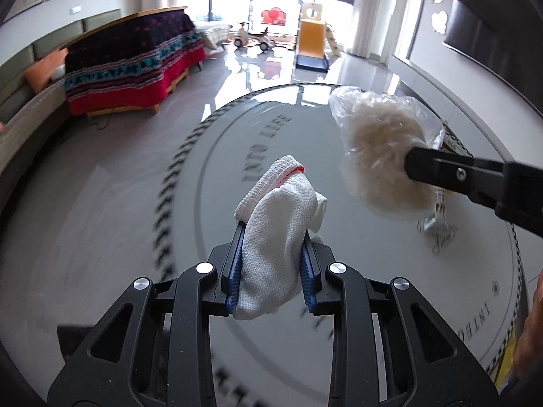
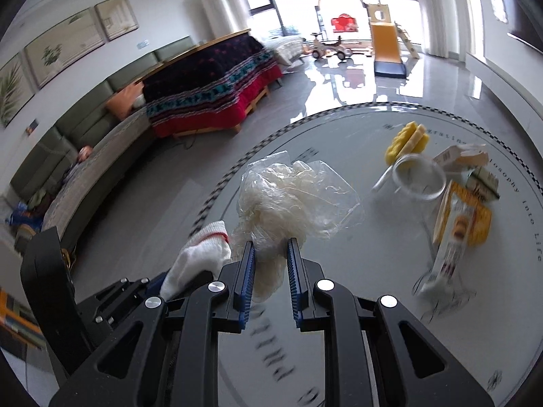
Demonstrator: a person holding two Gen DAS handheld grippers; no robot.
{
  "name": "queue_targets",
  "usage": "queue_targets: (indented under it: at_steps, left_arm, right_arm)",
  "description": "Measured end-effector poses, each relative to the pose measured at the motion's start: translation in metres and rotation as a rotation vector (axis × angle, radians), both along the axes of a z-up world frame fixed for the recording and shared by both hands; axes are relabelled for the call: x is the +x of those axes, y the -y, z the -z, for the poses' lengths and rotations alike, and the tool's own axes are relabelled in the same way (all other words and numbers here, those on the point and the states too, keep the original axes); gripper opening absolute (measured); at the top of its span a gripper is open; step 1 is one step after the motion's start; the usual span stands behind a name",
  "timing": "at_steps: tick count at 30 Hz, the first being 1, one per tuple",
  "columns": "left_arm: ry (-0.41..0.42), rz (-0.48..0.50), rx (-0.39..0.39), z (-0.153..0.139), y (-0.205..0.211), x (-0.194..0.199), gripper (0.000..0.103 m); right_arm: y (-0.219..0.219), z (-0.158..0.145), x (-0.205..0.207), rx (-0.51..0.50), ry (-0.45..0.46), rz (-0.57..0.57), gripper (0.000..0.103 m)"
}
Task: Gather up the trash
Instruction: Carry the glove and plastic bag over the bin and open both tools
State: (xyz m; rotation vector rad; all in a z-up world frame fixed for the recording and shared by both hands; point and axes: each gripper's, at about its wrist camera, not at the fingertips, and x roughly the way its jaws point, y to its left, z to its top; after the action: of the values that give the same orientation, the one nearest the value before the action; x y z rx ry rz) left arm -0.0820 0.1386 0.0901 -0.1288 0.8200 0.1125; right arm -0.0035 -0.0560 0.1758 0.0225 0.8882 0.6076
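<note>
Jar (image 2: 419, 178) and wrappers (image 2: 463, 218) on table (image 2: 356, 305)

A round glossy white worktop (image 2: 339, 322) with printed lettering and a checkered rim band carries a cluster at its right side: a yellow sponge (image 2: 405, 142) farthest, a clear glass jar (image 2: 419, 178) lying on its side, small cartons (image 2: 461, 157) just beside it, and a yellow snack wrapper (image 2: 463, 224) nearer.

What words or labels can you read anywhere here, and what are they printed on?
"INTO LIFE": printed on the round table top, left wrist view.
"into Life": along the table rim, right wrist view.
"...losophy": partly hidden, same ring of lettering.
Snack wrappers and small cartons: print too blurred to read.
Other table lettering near the tools: motion-blurred, unreadable.
</note>
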Motion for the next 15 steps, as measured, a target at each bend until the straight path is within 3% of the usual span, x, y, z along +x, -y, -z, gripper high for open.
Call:
queue_targets:
  at_steps: [9,15]
  left_arm:
    - [0.009,-0.128,-0.015,0.01,-0.041,-0.112,0.028]
    - [-0.002,-0.256,-0.017,0.028,-0.077,-0.192,0.029]
  right_arm:
    - [-0.034,0.011,-0.087,0.004,-0.022,-0.135,0.02]
    - [-0.076,0.036,-0.151,0.001,-0.086,-0.283,0.02]
